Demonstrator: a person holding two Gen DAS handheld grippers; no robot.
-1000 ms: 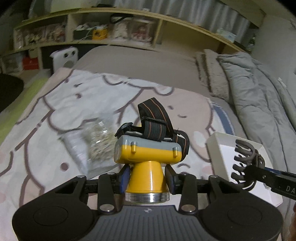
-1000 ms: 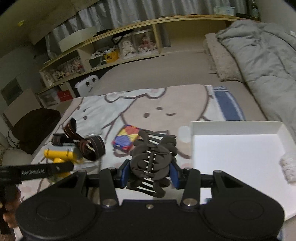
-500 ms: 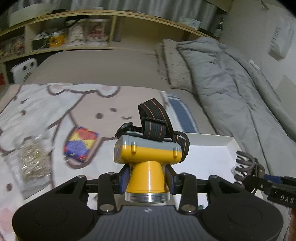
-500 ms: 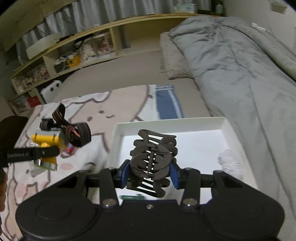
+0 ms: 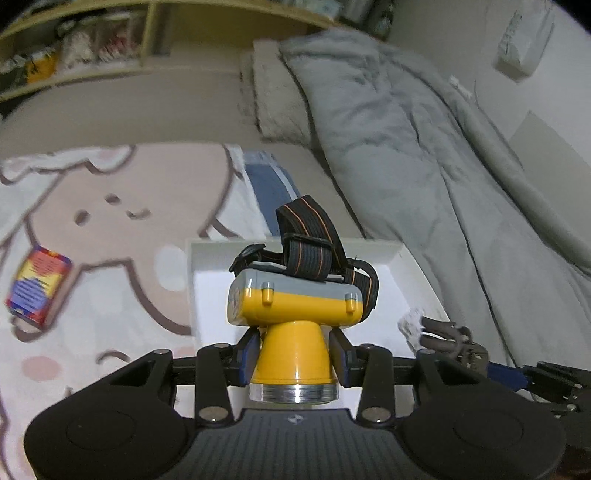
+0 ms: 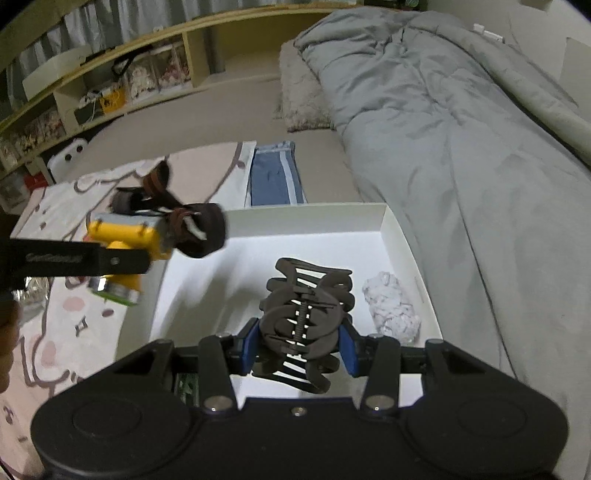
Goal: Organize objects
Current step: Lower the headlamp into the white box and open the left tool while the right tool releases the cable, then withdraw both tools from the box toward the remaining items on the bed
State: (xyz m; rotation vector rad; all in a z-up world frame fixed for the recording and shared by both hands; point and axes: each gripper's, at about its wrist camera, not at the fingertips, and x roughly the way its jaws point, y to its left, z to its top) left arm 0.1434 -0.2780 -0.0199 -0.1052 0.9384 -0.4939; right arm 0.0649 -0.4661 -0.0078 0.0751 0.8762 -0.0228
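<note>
My left claw [image 5: 294, 356] pinches the yellow plastic headlamp with black elastic strap [image 5: 295, 295] by its cone, my right claw [image 6: 301, 345] clamps the dark brown plastic hair clip [image 6: 304, 325], both above the shallow white tray [image 6: 400, 236] on the bed, ready for dropping in.

a dim bedroom: a bed [image 6: 229, 110] with a rumpled grey duvet [image 6: 461, 129] on the right, wooden shelves [image 6: 122, 74] along the far wall, grey curtains [image 6: 110, 18] above.

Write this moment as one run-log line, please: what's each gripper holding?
left gripper: shut on yellow headlamp | right gripper: shut on dark hair claw | both above white tray
</note>
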